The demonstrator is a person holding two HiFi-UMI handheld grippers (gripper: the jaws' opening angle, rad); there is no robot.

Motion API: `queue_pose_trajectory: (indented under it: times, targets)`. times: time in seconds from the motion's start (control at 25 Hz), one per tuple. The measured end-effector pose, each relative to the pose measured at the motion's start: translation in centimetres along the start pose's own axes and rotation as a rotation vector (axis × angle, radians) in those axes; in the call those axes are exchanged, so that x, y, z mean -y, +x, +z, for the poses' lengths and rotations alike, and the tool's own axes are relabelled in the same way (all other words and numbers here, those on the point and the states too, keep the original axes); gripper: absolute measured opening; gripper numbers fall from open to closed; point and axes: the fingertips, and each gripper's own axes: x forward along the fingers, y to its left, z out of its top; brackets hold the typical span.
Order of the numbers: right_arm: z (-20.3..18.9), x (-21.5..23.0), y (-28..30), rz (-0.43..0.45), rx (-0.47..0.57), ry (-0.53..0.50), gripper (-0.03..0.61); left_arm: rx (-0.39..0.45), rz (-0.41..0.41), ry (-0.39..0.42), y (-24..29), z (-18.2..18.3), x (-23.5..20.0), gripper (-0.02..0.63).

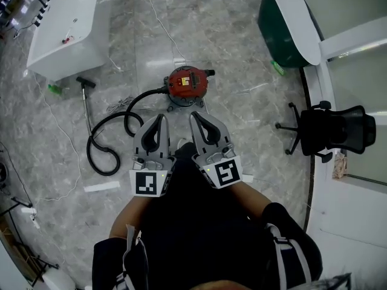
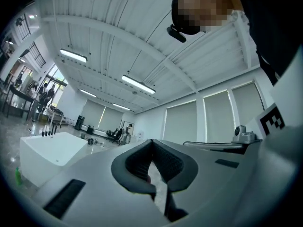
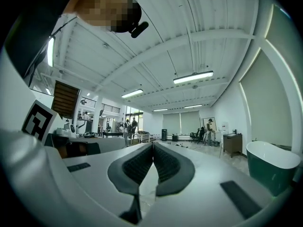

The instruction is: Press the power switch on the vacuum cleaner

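Observation:
A small red vacuum cleaner (image 1: 187, 83) sits on the marble floor ahead of me, its black hose (image 1: 106, 133) curling off to the left to a wand (image 1: 86, 104). I hold both grippers side by side near my body, short of the vacuum and not touching it. My left gripper (image 1: 161, 116) is shut with nothing in it, and so is my right gripper (image 1: 195, 114). Both gripper views look up at the ceiling; their jaws meet at the tips, left gripper (image 2: 151, 141), right gripper (image 3: 153, 144).
A white bathtub (image 1: 68, 26) stands at the far left and a dark green one (image 1: 289, 23) at the far right. A black office chair (image 1: 329, 130) is at the right. A white cable (image 1: 162, 24) runs across the floor beyond the vacuum.

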Motion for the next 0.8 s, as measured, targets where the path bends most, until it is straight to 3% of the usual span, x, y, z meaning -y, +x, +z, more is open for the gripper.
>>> queue_pose_trajectory:
  times: [0.24, 0.48, 0.64, 0.8]
  targets:
    - [-0.1, 0.7, -0.7, -0.032, -0.028, -0.013, 0.018, 0.017, -0.04, -0.025, 0.7, 0.2, 1.1, 0.014]
    - [-0.2, 0.3, -1.5, -0.03, -0.026, -0.008, 0.017, -0.053, -0.039, -0.04, 0.1, -1.4, 1.8, 0.014]
    - [-0.5, 0.3, -2.1, -0.035, -0.033, 0.001, 0.017, -0.031, -0.039, -0.075, -0.3, -1.1, 2.2, 0.014]
    - [-0.7, 0.1, -2.7, -0.037, -0.027, 0.005, 0.017, -0.059, -0.042, -0.052, -1.3, -2.0, 2.4, 0.014]
